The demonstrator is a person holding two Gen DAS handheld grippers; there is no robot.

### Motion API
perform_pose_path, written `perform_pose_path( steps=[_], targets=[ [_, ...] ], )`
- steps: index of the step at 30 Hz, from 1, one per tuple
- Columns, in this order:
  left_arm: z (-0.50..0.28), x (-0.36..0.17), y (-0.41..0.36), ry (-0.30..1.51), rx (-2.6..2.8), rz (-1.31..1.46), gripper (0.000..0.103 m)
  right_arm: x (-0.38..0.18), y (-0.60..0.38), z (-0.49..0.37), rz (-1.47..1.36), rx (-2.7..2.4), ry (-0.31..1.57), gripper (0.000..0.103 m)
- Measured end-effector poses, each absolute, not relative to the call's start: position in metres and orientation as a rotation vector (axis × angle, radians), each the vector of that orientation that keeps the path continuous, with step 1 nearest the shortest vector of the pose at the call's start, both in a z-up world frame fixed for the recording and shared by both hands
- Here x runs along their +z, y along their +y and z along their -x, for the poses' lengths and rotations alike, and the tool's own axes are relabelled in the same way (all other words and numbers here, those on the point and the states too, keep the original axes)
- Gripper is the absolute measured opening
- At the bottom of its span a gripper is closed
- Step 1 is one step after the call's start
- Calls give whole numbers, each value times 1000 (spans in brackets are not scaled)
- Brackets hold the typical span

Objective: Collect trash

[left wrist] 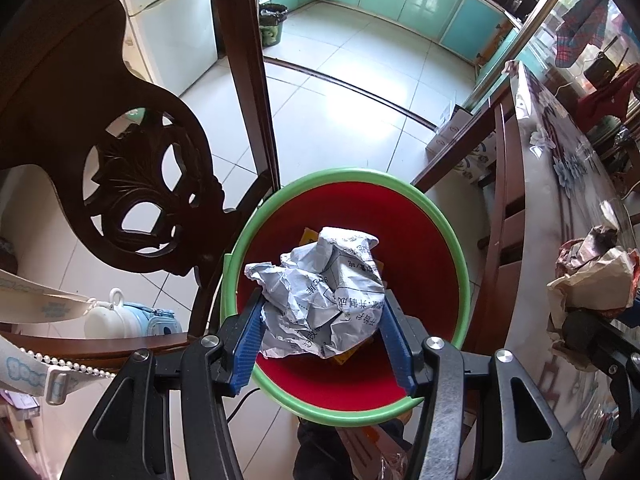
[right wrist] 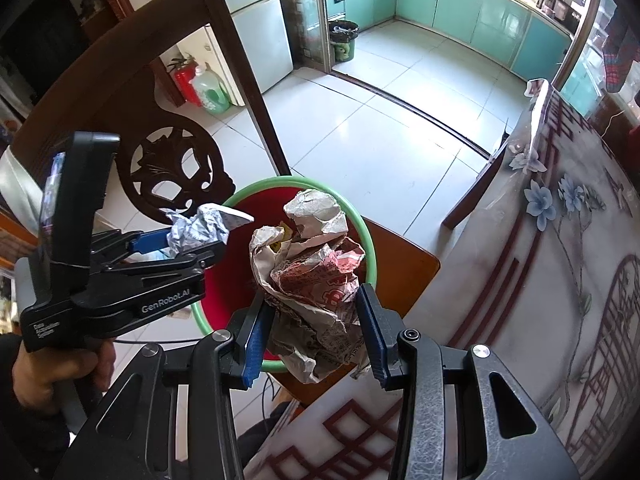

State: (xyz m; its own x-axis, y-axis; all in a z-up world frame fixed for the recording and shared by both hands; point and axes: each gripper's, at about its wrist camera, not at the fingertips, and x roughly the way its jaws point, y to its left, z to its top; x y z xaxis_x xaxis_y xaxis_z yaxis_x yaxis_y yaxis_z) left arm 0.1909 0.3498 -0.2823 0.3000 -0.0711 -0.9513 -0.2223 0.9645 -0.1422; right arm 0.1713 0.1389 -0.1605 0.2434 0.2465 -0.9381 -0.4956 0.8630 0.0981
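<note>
My left gripper (left wrist: 322,312) is shut on a crumpled white printed paper (left wrist: 324,292) and holds it right over the red bin with a green rim (left wrist: 466,280). It also shows in the right wrist view (right wrist: 188,240), with the white paper (right wrist: 200,226) in its fingers above the bin (right wrist: 370,236). My right gripper (right wrist: 314,304) is shut on a crumpled brown and red wrapper (right wrist: 312,276), held at the table edge just right of the bin. The wrapper shows in the left wrist view (left wrist: 592,280).
A carved dark wooden chair (left wrist: 152,184) stands left of the bin. The table with a flowered cloth (right wrist: 540,280) is on the right. The bin rests on a wooden seat (right wrist: 404,268). A black bin (right wrist: 344,40) stands far off in the kitchen.
</note>
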Motion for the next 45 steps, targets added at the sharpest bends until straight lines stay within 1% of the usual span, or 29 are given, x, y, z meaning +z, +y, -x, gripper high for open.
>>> perform_pose_path(
  steps=[1,2,4,6,7,8,13,15,16,17,18,21,23,25,27,30,33,35,37,41,45],
  targets=[
    [-192,-283,349,1270,99,269,57,-160,138,-171,237,514,1223,52],
    [-192,-284,349,1273,106,266,59,-160,138,-171,234,514,1220,62],
    [-192,-285,349,1274,117,266,67,-158,137,-170,226,511,1208,71],
    [-191,-284,349,1276,131,262,70,-155,136,-169,218,512,1199,75],
    [-190,-283,348,1276,138,253,70,-155,135,-168,217,508,1197,81],
    [-188,-281,347,1269,145,243,70,-154,134,-168,216,503,1196,83],
    [-173,-255,333,1186,157,229,70,-136,110,-157,193,460,1142,84],
    [-164,-238,319,1140,144,233,70,-119,93,-148,179,439,1083,90],
    [-159,-227,310,1110,128,239,70,-112,86,-146,173,431,1059,99],
    [-155,-217,302,1081,118,242,70,-103,76,-142,165,420,1027,103],
    [-151,-207,294,1052,110,247,71,-90,63,-135,151,407,979,103],
    [-135,-175,264,942,80,278,85,-65,35,-120,129,378,891,103],
    [-118,-151,244,815,51,314,87,-48,12,-108,118,352,836,103],
    [-100,-126,221,701,50,316,91,-32,-13,-92,100,329,766,103],
    [-86,-103,201,613,32,309,91,-15,-40,-73,76,298,675,103],
    [-60,-66,167,473,5,282,91,15,-87,-32,14,231,454,103],
    [-34,-33,133,333,5,242,92,32,-124,-4,-52,141,270,103],
    [-20,-19,114,259,33,212,92,34,-142,8,-93,68,205,103],
    [-7,-8,93,223,86,212,92,34,-154,12,-98,32,200,103],
    [-12,3,68,359,54,221,94,31,-170,4,-68,31,331,103],
    [-2,12,41,348,87,168,94,33,-186,13,-68,43,357,103]
  ],
)
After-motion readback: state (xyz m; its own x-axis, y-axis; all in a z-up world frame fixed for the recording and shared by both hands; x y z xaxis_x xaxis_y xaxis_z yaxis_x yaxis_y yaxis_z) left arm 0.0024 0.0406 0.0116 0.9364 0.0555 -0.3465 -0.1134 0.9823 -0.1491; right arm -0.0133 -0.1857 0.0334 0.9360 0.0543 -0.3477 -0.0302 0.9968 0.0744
